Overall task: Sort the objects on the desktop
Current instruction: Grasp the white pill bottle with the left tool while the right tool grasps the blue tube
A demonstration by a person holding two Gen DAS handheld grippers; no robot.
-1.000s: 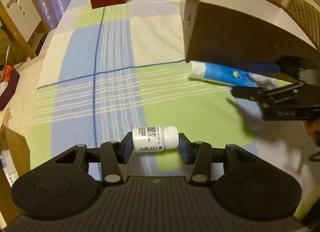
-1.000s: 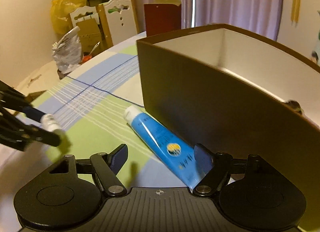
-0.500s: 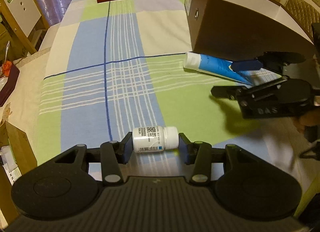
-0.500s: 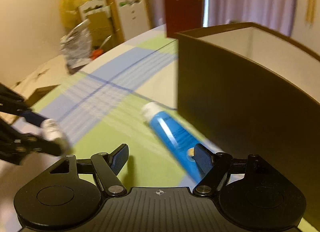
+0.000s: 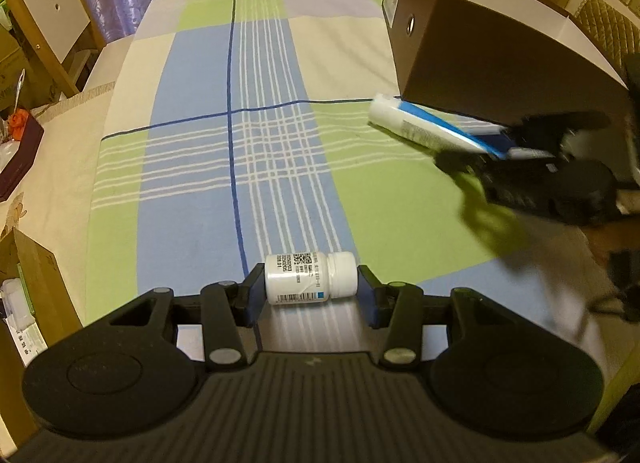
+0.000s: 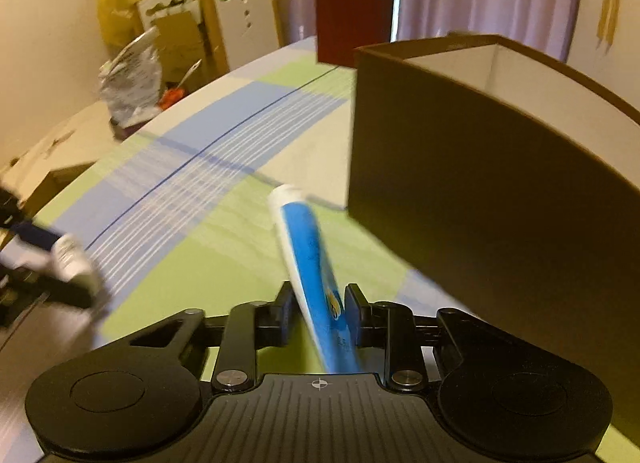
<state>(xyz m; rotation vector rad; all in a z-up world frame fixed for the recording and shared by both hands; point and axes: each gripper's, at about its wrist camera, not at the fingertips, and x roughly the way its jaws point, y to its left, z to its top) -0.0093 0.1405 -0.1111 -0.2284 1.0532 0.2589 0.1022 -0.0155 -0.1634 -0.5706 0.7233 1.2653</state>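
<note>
Brown box [image 6: 500, 191] shows bare white walls; right tool [image 6: 318, 313] pinches the blue tube [image 6: 308, 247], left tool [image 5: 310, 295] the white bottle [image 5: 310, 277].

Left gripper [image 5: 311, 294] sits at the bottom center of its own view, fingers clamped on a small white bottle [image 5: 310, 277] held sideways. Right gripper [image 6: 318, 313] is low center in its view, pinched tight on a blue tube [image 6: 314, 271], and shows up blurry at the right edge of the left view.
</note>
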